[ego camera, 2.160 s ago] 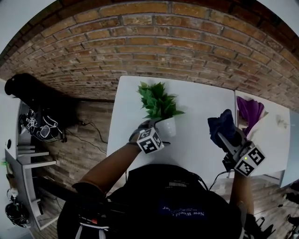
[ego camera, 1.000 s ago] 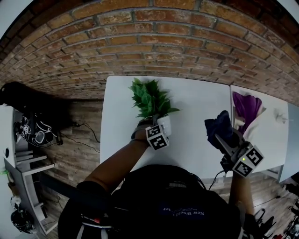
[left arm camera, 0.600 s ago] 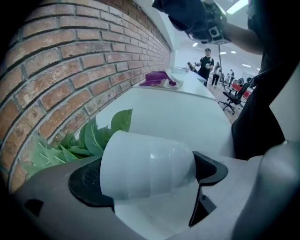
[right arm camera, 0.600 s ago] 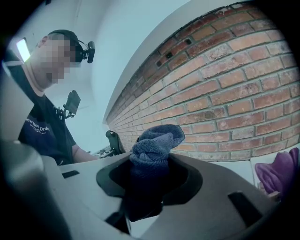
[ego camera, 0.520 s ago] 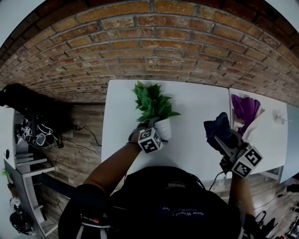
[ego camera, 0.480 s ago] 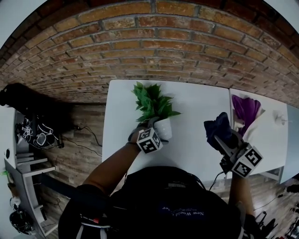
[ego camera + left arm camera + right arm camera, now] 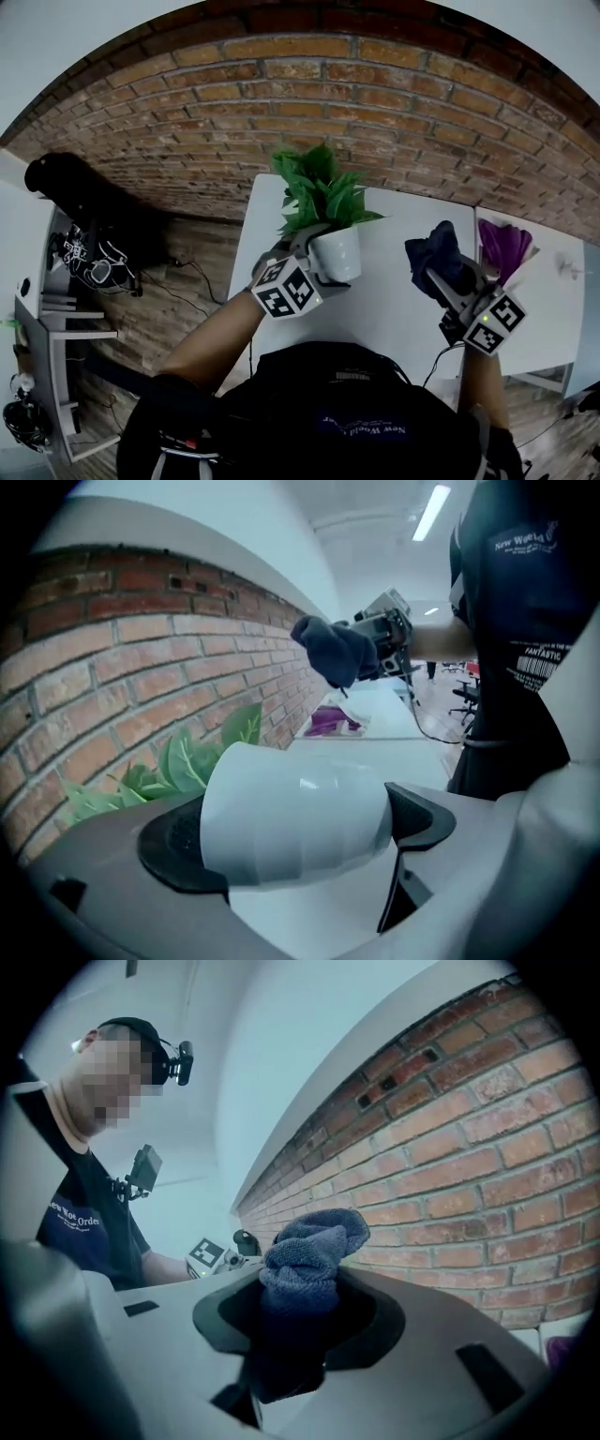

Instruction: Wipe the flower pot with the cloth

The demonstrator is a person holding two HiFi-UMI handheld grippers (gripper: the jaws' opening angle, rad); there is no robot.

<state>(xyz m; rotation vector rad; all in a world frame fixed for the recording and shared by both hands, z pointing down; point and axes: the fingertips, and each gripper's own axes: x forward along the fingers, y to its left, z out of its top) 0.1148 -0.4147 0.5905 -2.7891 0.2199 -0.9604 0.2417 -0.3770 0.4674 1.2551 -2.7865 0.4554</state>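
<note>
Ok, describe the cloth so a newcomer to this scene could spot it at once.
Start at the brick wall, then drop to the white table below it. Over its right side, the right hand-held gripper is shut on the cloth, bunched above the tabletop. It is dark blue and crumpled, unlike the white flower pot to its left and the purple item farther right.

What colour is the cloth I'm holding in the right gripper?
Dark navy blue. The cloth shows best in the right gripper view.
</note>
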